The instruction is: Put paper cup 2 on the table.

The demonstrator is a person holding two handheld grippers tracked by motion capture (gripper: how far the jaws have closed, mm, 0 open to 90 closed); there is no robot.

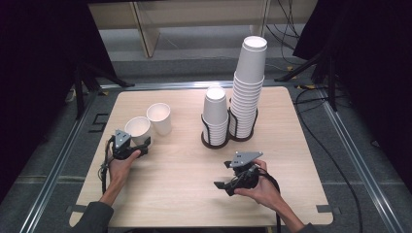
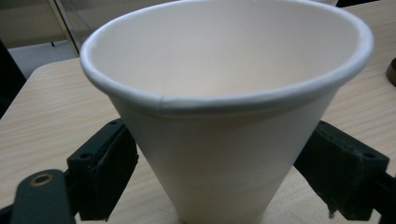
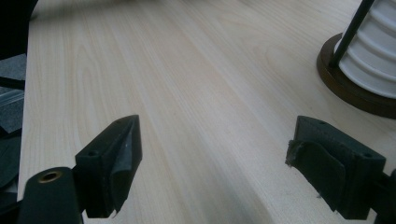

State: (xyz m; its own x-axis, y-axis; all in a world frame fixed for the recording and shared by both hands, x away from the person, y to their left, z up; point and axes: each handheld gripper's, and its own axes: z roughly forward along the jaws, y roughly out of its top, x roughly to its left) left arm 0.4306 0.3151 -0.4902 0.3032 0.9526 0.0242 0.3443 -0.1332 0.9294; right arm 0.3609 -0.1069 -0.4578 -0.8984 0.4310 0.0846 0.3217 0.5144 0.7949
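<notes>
Right gripper [image 3: 212,172] fingers [image 3: 112,163] wide apart

Two loose white paper cups [image 1: 137,128] [image 1: 159,118] on the pale wooden worktop [image 1: 184,184]. Two dark wire cup holders [image 1: 214,141] [image 1: 241,136], each with one stack of white paper cups [image 1: 215,114] [image 1: 249,87]. Two black hand-held tools [image 1: 141,144] [image 1: 224,174].

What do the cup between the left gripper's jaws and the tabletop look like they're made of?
Cup: likely paper, matte white, judging by its rolled rim and a faint vertical seam at the lip.
Tabletop: pale wood or wood-look laminate with a smooth satin finish; long grain lines run across it, though real wood cannot be confirmed.
</notes>
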